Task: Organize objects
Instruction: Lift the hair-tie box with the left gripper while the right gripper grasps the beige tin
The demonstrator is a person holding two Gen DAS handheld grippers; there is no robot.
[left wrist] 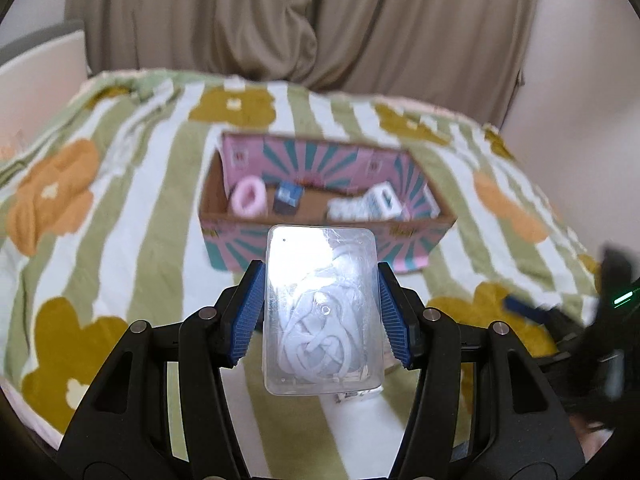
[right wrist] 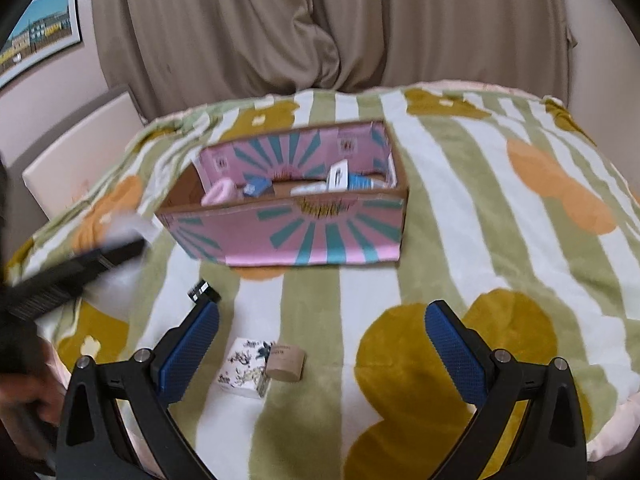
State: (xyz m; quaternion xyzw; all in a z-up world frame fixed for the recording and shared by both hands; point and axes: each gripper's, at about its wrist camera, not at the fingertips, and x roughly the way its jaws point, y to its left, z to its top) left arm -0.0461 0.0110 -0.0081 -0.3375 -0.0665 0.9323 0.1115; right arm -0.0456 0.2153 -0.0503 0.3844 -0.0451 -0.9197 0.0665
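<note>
A clear plastic case (left wrist: 322, 312) with a coiled white cord inside is pinched between the blue pads (left wrist: 246, 312) of the left gripper (left wrist: 320, 314) and is held above the flowered, striped blanket (left wrist: 120, 184), just in front of the pink-and-teal cardboard box (left wrist: 320, 200). The right gripper (right wrist: 322, 354) is seen with its jaws spread wide and nothing between the pads. Beneath it, on the blanket, a small white patterned box (right wrist: 244, 374) and a tan cylindrical container (right wrist: 286, 362) are found touching each other; a small black item (right wrist: 204, 291) lies just beyond the left finger. Farther off, inside the cardboard box, a pink ring (left wrist: 248, 198), a small blue box (left wrist: 288, 196) and white-and-blue packs (left wrist: 366, 204) are seen. Beige curtains (left wrist: 304, 20) hang behind.
</note>
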